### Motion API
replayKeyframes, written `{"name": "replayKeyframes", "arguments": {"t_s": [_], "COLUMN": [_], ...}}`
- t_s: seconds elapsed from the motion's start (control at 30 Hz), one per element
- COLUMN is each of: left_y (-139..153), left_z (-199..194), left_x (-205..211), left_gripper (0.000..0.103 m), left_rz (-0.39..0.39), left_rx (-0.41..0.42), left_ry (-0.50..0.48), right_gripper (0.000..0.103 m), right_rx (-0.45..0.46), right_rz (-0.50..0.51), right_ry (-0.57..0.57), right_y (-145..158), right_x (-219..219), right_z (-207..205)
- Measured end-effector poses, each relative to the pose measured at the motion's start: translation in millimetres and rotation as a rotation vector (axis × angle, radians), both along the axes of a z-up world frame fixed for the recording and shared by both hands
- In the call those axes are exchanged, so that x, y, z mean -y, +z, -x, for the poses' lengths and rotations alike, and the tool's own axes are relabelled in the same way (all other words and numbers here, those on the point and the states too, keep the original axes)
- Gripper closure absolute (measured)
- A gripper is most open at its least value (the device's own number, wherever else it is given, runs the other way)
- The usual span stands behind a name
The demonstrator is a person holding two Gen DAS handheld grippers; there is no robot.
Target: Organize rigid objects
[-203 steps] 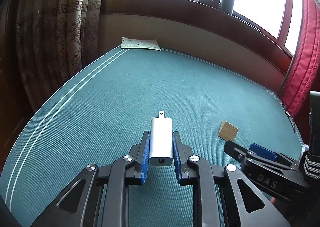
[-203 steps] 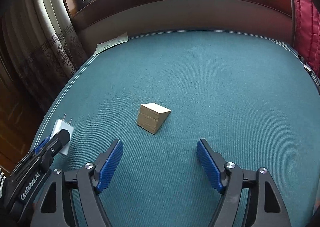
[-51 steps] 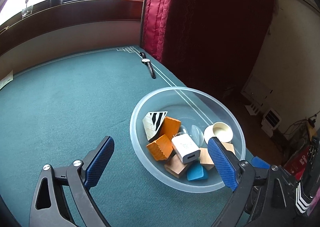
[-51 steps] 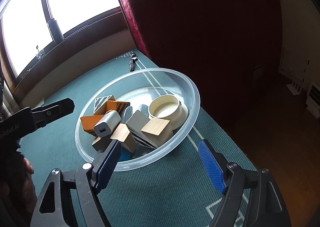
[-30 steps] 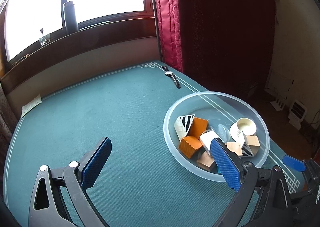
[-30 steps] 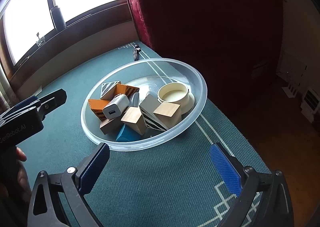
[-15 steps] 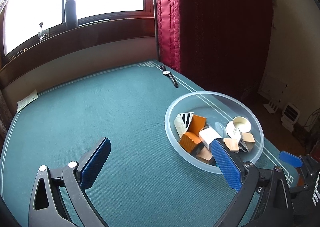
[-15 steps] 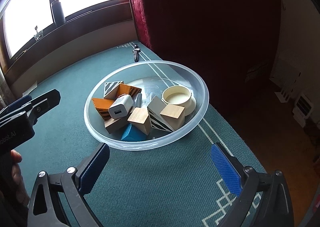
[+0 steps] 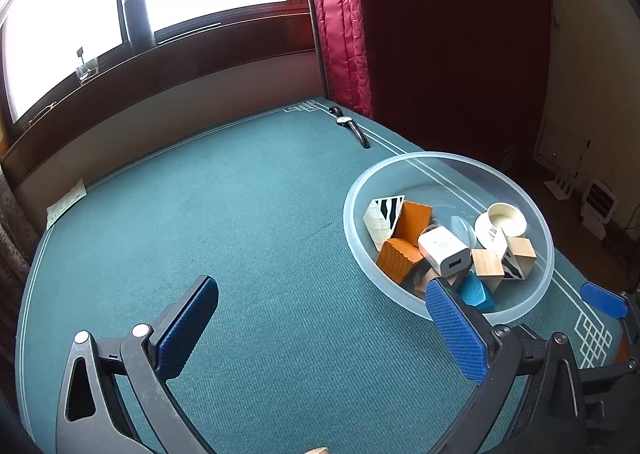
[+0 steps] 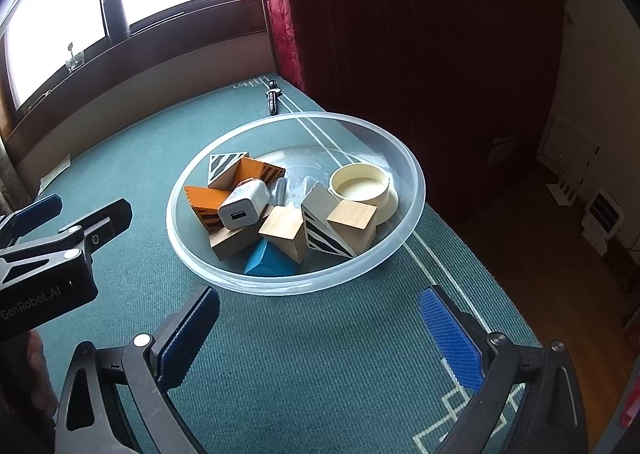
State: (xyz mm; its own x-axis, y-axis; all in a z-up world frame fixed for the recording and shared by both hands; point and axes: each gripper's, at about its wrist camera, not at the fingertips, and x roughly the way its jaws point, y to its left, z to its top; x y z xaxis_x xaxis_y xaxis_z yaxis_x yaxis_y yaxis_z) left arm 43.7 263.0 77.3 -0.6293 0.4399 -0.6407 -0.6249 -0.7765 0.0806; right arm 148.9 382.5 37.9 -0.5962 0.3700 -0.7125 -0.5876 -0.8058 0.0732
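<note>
A clear plastic bowl [image 9: 536, 286] [image 10: 408, 170] stands on the teal table near its right edge. Inside lie a white USB charger [image 9: 444, 250] [image 10: 244, 204], orange blocks [image 9: 398, 256] [image 10: 204, 200], plain wooden cubes [image 9: 486, 262] [image 10: 352, 218], striped blocks [image 9: 386, 208] [image 10: 322, 228], a blue block [image 9: 474, 292] [image 10: 268, 260] and a cream cup [image 9: 500, 216] [image 10: 362, 186]. My left gripper [image 9: 320, 328] is open and empty, left of the bowl. My right gripper [image 10: 320, 328] is open and empty, in front of the bowl.
A wristwatch [image 9: 352, 126] [image 10: 273, 96] lies at the table's far corner. A paper slip [image 9: 66, 204] sits at the far left edge. A red curtain [image 9: 340, 26] hangs behind. The table edge drops to wooden floor [image 10: 552, 238] on the right.
6.8 s ago the left gripper held the charger and a wooden wedge lay on the table; both now lie in the bowl. Over the last second both open grippers drew back slightly.
</note>
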Motion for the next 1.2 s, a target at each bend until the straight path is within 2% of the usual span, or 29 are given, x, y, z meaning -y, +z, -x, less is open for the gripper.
{"name": "replayKeyframes", "arguments": {"t_s": [0.7,1.03,1.2], "left_y": [-7.8,-8.7,-9.8], "left_z": [-3.1,-11.3,-4.5], "left_x": [-21.4,-22.5,-21.2], "left_gripper": [0.0,0.0,0.0], "left_rz": [0.023,0.018,0.016], "left_rx": [0.036,-0.005,0.049], "left_ry": [-0.05,-0.053,-0.068], "right_gripper": [0.001,0.001,0.001], "right_rx": [0.005,0.003,0.005], "right_rz": [0.046,0.063,0.064], "right_ry": [-0.027,-0.032,-0.028], "right_y": [-17.6,-21.7,-21.9], "right_x": [-17.1,-20.0,-19.1], "right_z": [-8.3,-9.9,-9.0]}}
